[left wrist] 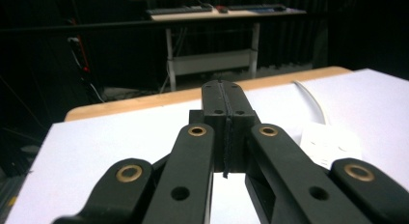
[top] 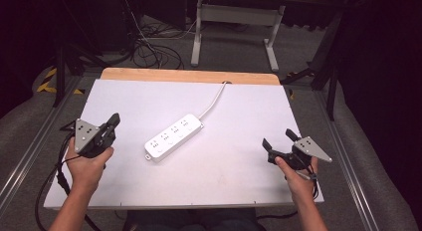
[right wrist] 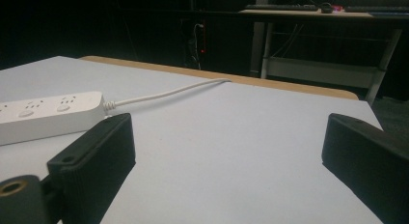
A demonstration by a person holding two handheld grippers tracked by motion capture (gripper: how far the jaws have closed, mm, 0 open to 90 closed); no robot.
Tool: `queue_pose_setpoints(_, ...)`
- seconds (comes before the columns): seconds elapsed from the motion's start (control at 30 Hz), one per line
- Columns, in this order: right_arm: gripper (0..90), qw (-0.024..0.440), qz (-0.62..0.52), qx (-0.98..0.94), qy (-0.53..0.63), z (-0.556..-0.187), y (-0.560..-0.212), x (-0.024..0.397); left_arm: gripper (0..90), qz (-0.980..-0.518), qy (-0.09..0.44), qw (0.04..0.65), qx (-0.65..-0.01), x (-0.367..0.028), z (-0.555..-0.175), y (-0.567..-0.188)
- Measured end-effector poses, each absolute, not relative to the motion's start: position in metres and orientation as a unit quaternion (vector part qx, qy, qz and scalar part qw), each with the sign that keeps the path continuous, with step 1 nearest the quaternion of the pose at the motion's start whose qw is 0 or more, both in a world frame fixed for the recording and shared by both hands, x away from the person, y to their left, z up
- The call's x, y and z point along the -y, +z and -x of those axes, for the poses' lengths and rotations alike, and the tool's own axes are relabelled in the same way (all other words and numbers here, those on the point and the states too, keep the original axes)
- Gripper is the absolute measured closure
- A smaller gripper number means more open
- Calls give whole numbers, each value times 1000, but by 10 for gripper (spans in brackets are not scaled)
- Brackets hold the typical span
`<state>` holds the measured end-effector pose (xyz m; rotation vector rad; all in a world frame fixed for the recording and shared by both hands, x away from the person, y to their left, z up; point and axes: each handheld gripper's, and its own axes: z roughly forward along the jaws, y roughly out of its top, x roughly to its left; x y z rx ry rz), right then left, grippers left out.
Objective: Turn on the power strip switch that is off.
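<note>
A white power strip (top: pixel 173 137) lies slanted in the middle of the white table top (top: pixel 239 166). Its white cable (top: pixel 215 100) runs to the table's far edge. My left gripper (top: pixel 115 120) is held at the table's left side, a short way from the strip, jaws pressed together with nothing between them. In the left gripper view the strip's end (left wrist: pixel 331 144) peeks out to the right of the closed jaws. My right gripper (top: pixel 279 138) hovers near the right front of the table, open and empty. The right gripper view has the strip (right wrist: pixel 48 114) at the far left and the cable (right wrist: pixel 164 94) trailing away.
A wooden strip (top: pixel 189 75) borders the table's far edge. Behind it stand a desk frame with white legs (top: pixel 234 22) and tangled cables on the floor (top: pixel 149 47). Metal rails (top: pixel 30 151) run along both sides of the table.
</note>
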<state>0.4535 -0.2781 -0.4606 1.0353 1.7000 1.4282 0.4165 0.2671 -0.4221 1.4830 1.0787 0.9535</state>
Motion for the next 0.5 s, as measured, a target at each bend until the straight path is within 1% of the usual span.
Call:
queue_pose_setpoints(0.23,56,336,-401,-653,547,-453,-461,279,900,-630,385,510,-441,-259,-419,-420)
queue_pose_setpoints(0.47,57,336,-402,-653,548,-452,-461,280,900,-661,372,497,-423,-248,-423,-420)
queue_pose_setpoints(0.5,57,336,-402,-653,547,-452,-461,280,900,-668,364,495,-420,-246,-424,-420)
